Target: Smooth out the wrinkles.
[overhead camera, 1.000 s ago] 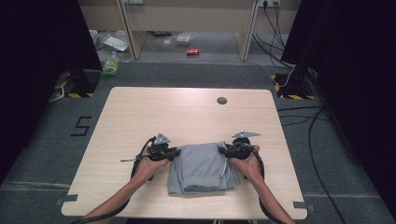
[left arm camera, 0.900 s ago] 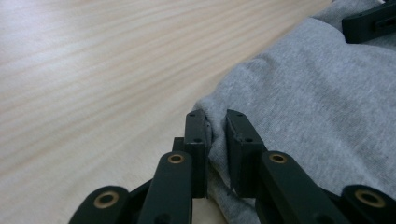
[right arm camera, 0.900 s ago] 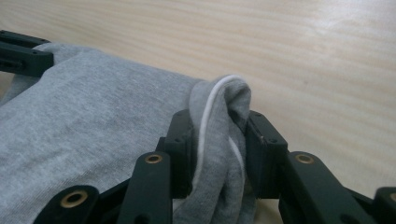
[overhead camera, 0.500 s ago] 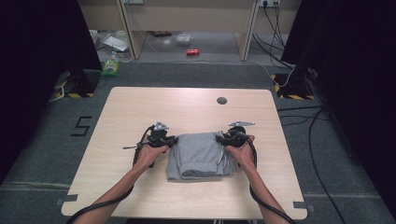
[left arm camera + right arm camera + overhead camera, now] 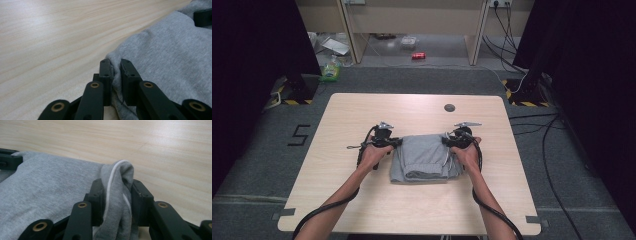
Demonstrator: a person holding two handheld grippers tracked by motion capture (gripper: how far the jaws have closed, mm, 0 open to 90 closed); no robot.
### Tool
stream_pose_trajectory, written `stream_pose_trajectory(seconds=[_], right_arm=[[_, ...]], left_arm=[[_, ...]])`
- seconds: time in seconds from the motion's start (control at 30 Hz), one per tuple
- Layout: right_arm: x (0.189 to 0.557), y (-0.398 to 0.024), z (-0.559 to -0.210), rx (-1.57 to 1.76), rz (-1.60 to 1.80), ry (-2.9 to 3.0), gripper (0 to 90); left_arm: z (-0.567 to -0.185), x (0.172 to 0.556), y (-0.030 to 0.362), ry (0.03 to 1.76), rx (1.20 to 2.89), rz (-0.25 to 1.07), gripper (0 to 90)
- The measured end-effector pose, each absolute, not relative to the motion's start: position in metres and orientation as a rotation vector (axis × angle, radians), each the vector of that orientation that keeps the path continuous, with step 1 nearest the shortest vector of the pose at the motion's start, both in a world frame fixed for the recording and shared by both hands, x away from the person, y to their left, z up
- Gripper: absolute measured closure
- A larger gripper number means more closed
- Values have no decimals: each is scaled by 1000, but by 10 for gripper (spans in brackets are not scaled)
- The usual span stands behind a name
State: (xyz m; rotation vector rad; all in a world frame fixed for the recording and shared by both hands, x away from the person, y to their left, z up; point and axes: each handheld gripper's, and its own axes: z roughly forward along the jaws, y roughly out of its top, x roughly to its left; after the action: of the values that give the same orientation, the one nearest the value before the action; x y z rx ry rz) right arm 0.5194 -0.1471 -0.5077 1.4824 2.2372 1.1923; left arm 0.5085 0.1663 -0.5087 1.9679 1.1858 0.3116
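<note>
Pinching the cloth's corner at about ten o'clock of the pile, the left gripper [image 5: 398, 142] has its jaws closed down tight on a thin fold of the grey garment [image 5: 424, 157]; in the left gripper view the fabric [image 5: 170, 67] is squeezed between the two black pads, with bare wood stretching away toward eleven o'clock. The garment lies folded on the wooden table [image 5: 362, 200], slightly toward six o'clock of the tabletop's middle, between the two hands. At its two o'clock corner the right gripper [image 5: 446, 141] clamps a thicker bunch of the same cloth, jaws partly closed around it; the right gripper view shows the gathered fabric [image 5: 50, 185] and a white drawstring [image 5: 111, 182] standing up between the pads. A small dark round spot [image 5: 449, 107] sits on the table toward twelve o'clock, well apart from the garment.
</note>
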Motion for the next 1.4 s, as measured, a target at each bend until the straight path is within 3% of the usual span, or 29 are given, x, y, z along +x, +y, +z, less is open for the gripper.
stream_pose_trajectory(seconds=[0.27,0.5,0.97,1.17,1.4], right_arm=[[530,-143,-506,1503,1170,2229,652],[531,-151,-508,1573,1236,2158,578],[534,-157,-500,1562,1168,2103,514],[530,-162,-495,1554,1191,2102,440],[509,-168,-486,1474,1187,2160,387]], left_arm=[[-509,517,168,1218,1950,304,795],[-510,517,169,1239,1940,302,762],[-511,521,173,1297,1911,295,695],[-507,521,178,1347,1860,292,578],[-492,516,190,1364,1815,316,512]])
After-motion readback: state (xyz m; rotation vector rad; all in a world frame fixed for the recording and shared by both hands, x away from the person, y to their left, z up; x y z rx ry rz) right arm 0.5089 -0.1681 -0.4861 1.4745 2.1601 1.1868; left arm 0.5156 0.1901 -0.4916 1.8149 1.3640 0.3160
